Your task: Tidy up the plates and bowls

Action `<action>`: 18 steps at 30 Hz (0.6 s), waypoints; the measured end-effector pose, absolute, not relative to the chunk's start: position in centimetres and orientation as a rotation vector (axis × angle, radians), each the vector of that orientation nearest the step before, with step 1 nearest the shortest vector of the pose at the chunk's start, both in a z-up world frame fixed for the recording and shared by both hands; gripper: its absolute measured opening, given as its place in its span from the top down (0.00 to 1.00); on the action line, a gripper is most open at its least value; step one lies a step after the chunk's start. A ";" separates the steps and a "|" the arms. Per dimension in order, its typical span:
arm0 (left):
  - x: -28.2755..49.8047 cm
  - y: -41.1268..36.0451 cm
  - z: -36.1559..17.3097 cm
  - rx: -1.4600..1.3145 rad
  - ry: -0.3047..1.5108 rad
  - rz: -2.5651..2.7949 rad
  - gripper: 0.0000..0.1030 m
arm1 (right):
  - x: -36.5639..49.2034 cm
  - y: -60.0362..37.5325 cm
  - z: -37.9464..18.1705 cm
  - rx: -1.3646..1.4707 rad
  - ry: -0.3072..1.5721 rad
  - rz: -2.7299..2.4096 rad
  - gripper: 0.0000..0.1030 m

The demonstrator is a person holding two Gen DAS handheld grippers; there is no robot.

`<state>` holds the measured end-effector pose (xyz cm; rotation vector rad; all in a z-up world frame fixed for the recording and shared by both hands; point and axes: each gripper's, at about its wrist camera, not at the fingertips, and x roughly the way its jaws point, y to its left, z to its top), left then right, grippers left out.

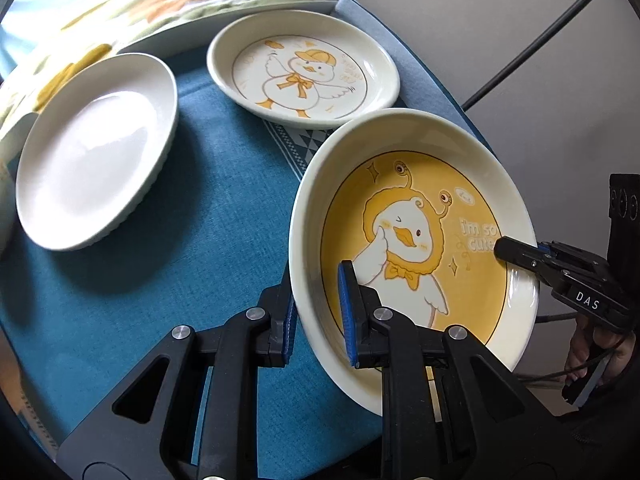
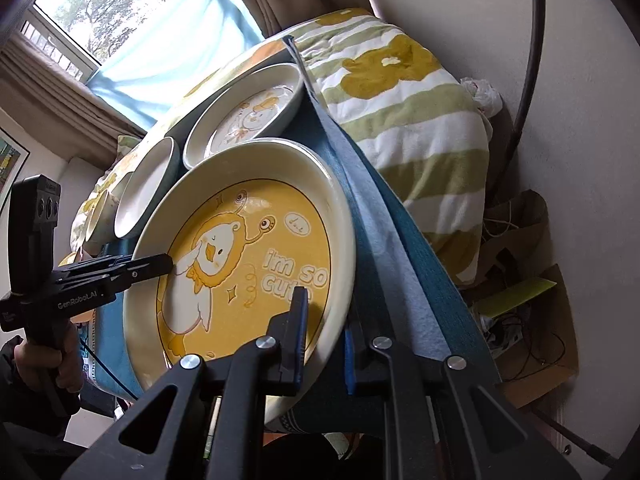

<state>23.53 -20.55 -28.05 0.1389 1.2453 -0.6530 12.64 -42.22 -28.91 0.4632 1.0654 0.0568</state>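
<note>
1. Yellow duck plate [image 1: 416, 240] sits tilted, nearest; left tool [image 1: 318, 316] and right tool [image 2: 322, 344] each pinch opposite rims.
2. Glazed ceramic: stiff, slippery, breakable; rim grips suit it.
3. Beyond the yellow duck plate: white plate [image 1: 96, 152], cream duck plate [image 1: 304, 68].

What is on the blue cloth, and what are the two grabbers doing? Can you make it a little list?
surface: blue cloth
yellow plate: duck picture, held at two opposite rims
left gripper: shut on the yellow plate's rim
right gripper: shut on the opposite rim
white plate: plain, on the cloth, untouched
duck plate: cream, on the cloth behind the yellow plate
behind: striped blanket, window
</note>
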 end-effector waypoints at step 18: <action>17.1 2.0 -21.5 -0.080 1.150 -0.275 0.84 | 17.6 -26.5 -24.6 0.225 1.066 0.460 0.86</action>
